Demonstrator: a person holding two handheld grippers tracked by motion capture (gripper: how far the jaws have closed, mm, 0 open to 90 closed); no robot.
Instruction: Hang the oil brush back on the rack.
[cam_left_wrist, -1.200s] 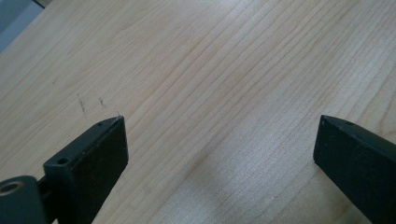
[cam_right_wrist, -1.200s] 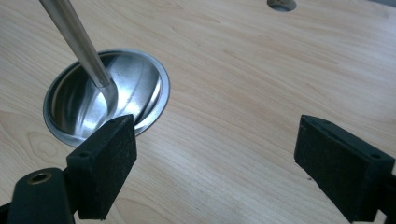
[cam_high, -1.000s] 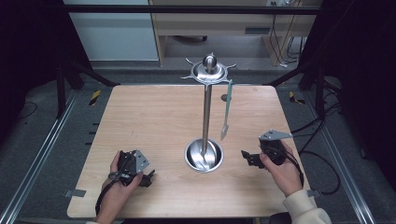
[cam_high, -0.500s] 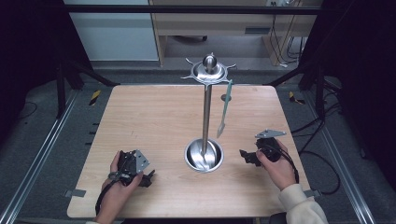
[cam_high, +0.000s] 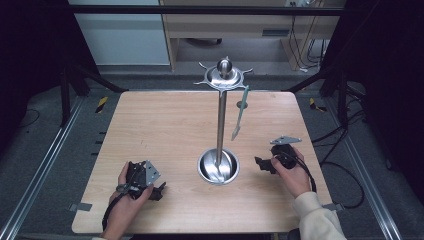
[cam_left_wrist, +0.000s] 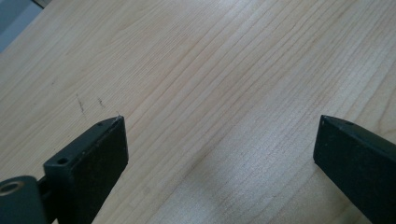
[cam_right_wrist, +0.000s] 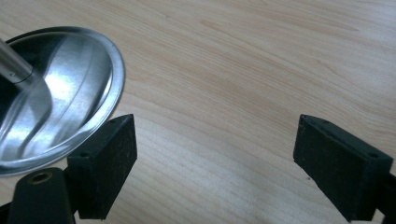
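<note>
A steel utensil stand rises from the middle of the table, with a round dish base (cam_high: 218, 167), a thin pole (cam_high: 220, 120) and a hooked crown (cam_high: 223, 75). One pale green utensil (cam_high: 239, 114) hangs from a hook on its right side, clear of the table. My left gripper (cam_high: 159, 191) rests low on the wood at the front left, open, with bare wood between its jaws (cam_left_wrist: 219, 123). My right gripper (cam_high: 259, 164) sits just right of the dish, open and holding nothing (cam_right_wrist: 215, 123). The dish base (cam_right_wrist: 60, 93) lies beside its left jaw.
The wooden table (cam_high: 165, 125) is bare apart from the stand. Dark frame struts (cam_high: 75, 80) flank the back corners, and cables (cam_high: 345, 175) trail off the right edge. A cabinet (cam_high: 120, 35) stands behind the table.
My right gripper has drifted slightly left, closer to the dish base. The left gripper, the stand and the hanging utensil have stayed put.
</note>
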